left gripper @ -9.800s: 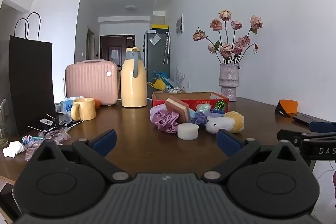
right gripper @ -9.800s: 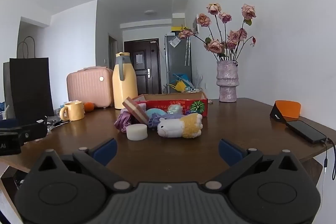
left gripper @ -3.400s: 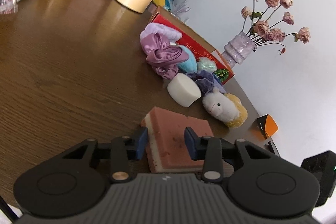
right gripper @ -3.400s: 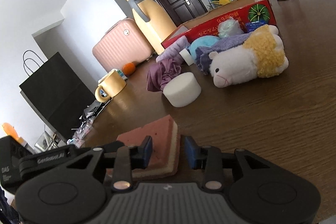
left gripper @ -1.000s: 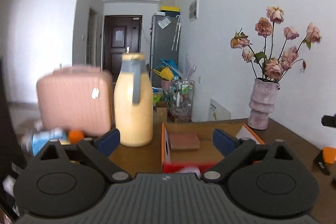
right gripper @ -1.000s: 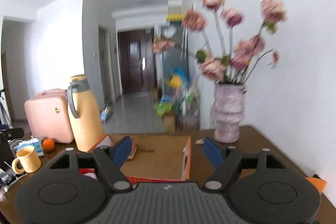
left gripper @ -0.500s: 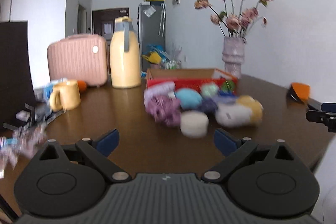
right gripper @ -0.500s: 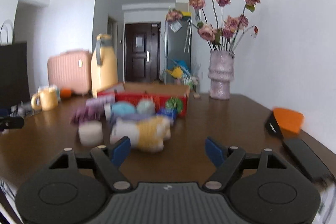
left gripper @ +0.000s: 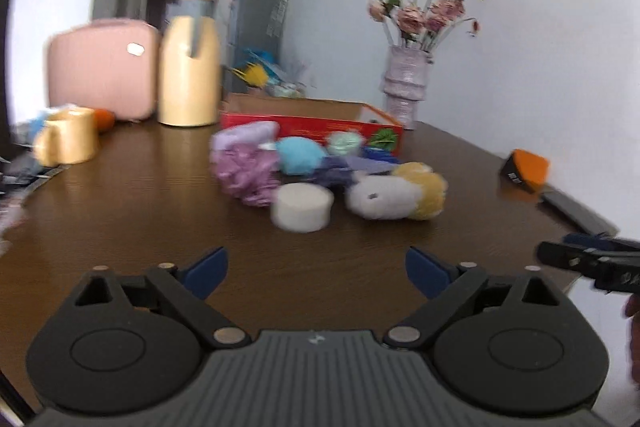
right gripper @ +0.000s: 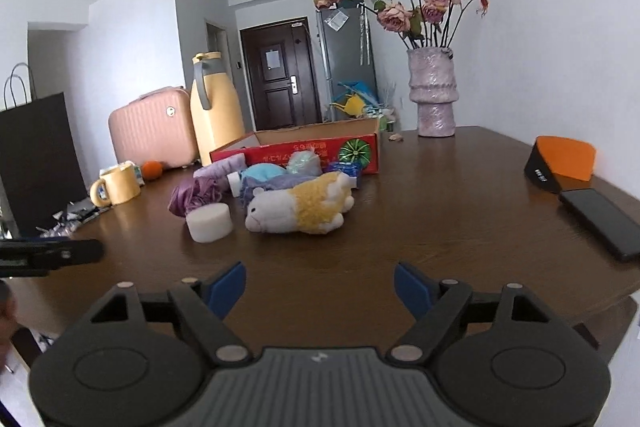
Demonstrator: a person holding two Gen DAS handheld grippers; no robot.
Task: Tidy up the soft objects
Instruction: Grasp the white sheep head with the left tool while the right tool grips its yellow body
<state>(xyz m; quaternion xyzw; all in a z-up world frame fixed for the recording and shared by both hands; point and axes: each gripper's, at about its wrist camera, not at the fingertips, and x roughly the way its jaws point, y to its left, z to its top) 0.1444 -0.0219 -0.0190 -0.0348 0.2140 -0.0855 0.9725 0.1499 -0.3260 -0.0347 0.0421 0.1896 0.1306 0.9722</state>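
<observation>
The pink sponge is gone from the pile into the red box (right gripper: 316,147); both grippers (left gripper: 316,267) (right gripper: 320,285) are back, wide open and empty; the white sponge (right gripper: 209,223) waits ahead.

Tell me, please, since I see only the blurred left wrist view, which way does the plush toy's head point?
Observer: In the right wrist view the plush toy lies with its white head toward the white round sponge.
Operator: Do those two touch?
Observer: No, a narrow strip of the table shows between them.
Operator: And are the right gripper's jaws free?
Observer: Yes, the right gripper hovers over the near table edge with its jaws wide open and nothing between them.
</observation>
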